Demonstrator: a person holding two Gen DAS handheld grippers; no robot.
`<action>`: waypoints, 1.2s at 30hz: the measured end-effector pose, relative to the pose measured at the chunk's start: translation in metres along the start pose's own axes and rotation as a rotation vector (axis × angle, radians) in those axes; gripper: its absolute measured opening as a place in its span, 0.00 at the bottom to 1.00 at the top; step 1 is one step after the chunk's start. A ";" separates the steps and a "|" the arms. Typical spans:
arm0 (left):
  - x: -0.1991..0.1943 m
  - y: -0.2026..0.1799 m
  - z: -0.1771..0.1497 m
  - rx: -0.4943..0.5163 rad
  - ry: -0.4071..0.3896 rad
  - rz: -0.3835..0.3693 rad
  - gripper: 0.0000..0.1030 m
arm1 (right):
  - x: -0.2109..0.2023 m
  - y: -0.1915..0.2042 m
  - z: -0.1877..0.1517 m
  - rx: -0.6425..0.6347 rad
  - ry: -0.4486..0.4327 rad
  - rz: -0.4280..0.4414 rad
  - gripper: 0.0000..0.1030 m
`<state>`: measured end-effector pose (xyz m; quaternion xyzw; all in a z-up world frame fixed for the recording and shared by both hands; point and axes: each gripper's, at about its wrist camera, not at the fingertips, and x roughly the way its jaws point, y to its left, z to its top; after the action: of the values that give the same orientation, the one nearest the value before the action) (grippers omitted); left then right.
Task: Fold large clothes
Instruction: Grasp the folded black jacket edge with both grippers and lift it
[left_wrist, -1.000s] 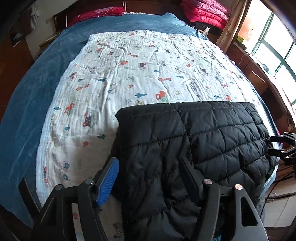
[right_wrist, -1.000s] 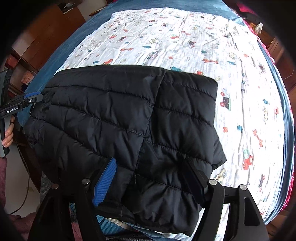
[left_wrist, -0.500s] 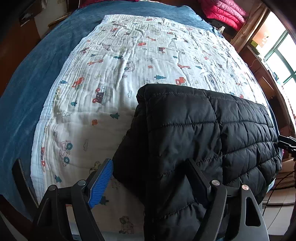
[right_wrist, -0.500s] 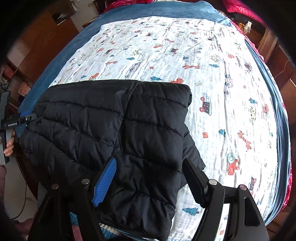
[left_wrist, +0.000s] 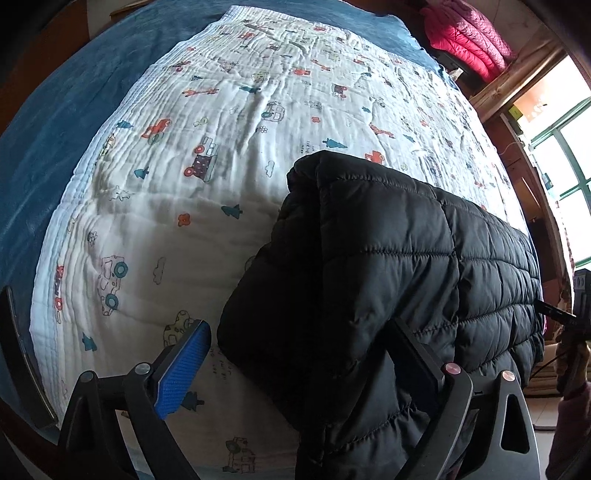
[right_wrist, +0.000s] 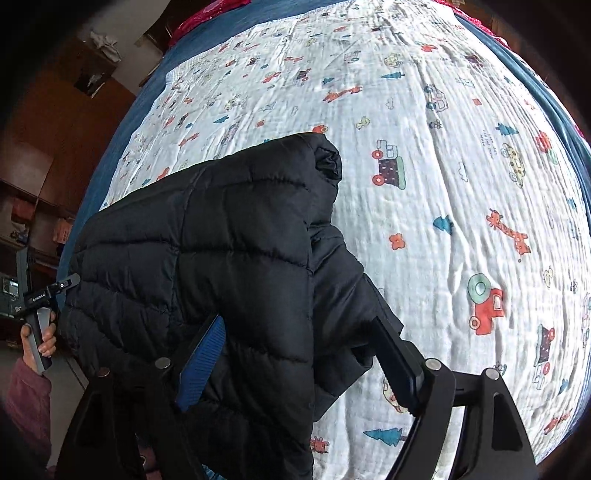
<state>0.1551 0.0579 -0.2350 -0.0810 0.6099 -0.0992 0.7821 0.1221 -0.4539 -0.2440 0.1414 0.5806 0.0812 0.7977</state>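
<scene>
A black quilted puffer jacket (left_wrist: 388, 258) lies folded at the near edge of the bed; it also fills the lower left of the right wrist view (right_wrist: 221, 240). My left gripper (left_wrist: 299, 354) hangs over the jacket's left corner with its jaws opening. Its blue pad (left_wrist: 183, 369) stands clear over the quilt, and its black finger (left_wrist: 413, 354) is against the fabric. My right gripper (right_wrist: 299, 350) straddles the jacket's right end, its jaws opening too. The jacket bulges between its fingers and covers part of the blue pad (right_wrist: 207, 354).
A white quilt printed with cars and trees (left_wrist: 221, 147) covers a blue blanket (left_wrist: 55, 129). Red puffer garments (left_wrist: 465, 29) are stacked beyond the bed beside a window (left_wrist: 561, 147). Dark wooden furniture (right_wrist: 55, 147) stands left of the bed. A hand (right_wrist: 37, 339) grips the left handle.
Both grippers have sunk closer to the bed and rolled. The left jaws have spread, and the blue pad has come off the jacket's edge. The right jaws are slightly wider.
</scene>
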 end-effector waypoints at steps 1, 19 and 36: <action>0.000 0.000 0.000 0.001 -0.001 0.002 0.99 | -0.003 0.004 -0.002 -0.007 -0.007 -0.010 0.87; 0.003 -0.004 -0.002 0.020 -0.004 0.035 0.99 | -0.004 0.041 0.003 -0.224 -0.099 -0.166 0.87; 0.012 0.004 -0.008 0.005 0.026 -0.010 1.00 | 0.021 0.008 0.029 -0.114 -0.013 0.059 0.93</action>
<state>0.1508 0.0584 -0.2495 -0.0808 0.6192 -0.1058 0.7739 0.1565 -0.4441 -0.2525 0.1130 0.5656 0.1366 0.8054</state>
